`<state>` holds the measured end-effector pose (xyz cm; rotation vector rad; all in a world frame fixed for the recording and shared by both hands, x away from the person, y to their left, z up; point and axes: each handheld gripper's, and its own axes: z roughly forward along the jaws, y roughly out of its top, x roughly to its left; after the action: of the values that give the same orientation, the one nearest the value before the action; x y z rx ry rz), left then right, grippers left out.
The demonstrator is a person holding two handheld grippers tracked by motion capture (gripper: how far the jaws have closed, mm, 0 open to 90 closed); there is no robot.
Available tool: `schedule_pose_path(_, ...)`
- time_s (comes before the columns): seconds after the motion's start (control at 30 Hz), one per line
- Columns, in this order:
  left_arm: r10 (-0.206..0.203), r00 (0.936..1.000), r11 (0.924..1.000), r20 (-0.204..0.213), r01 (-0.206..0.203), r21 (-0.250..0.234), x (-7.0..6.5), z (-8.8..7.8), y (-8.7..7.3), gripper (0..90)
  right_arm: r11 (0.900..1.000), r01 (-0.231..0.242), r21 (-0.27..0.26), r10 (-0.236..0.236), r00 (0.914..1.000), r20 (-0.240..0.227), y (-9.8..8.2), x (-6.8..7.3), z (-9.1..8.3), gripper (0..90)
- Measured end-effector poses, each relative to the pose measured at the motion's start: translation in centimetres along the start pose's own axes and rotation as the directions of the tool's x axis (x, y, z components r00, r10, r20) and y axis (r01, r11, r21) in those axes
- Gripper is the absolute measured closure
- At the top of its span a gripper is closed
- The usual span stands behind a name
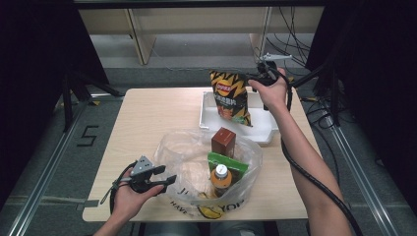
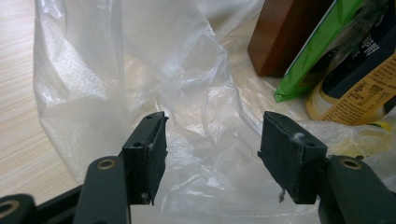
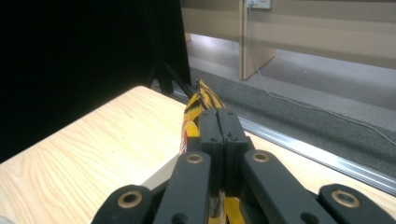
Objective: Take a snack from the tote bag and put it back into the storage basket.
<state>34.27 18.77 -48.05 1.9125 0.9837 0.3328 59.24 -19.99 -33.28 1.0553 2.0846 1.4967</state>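
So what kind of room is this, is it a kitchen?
Probably not a kitchen, more likely a lab or workshop set up for recording. A plain wooden table stands between dark curtains, cables lie loose on the floor behind it, and metal rails run along the floor beside it.

A large dark figure "5" is marked on the grey floor [image 1: 87, 136] left of the tabletop. Dark capital letters, partly legible as "HAVE" and "YOU", are printed on the clear crumpled plastic bag [image 1: 183, 147]. Other labels are too small to be read.
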Motion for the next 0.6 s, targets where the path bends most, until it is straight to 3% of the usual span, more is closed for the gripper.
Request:
schedule_pose_path(0.13, 0.021, 0.9998, 0.9998, 0.002, -0.021, -0.001, 0.1, 0.0, 0.0, 40.4, 1.0, -0.025, 0.013, 0.025, 0.9997, 0.008, -0.3, -0.4, 0.1, 90.0)
schedule_pose_path(0.17, 0.02, 0.9998, 0.9998, 0.002, -0.02, 0.001, 0.1, 0.0, 0.0, 40.4, 1.0, 0.01, 0.006, -0.01, 0.9999, 0.01, -0.3, -0.7, 0.2, 90.0)
schedule_pose_path(0.33, 0.02, 0.9998, 0.9998, 0.002, -0.02, 0.001, 0.1, 0.0, 0.0, 40.4, 1.0, -0.004, 0.018, 0.003, 0.9995, 0.031, -0.3, -0.8, 0.1, 90.0)
schedule_pose_path(0.6, 0.02, 0.9998, 0.9998, 0.003, -0.02, 0.002, 0.0, 0.0, 0.0, 40.3, 0.999, 0.041, 0.029, -0.044, 0.9949, 0.091, -0.5, -1.6, 0.1, 89.7)
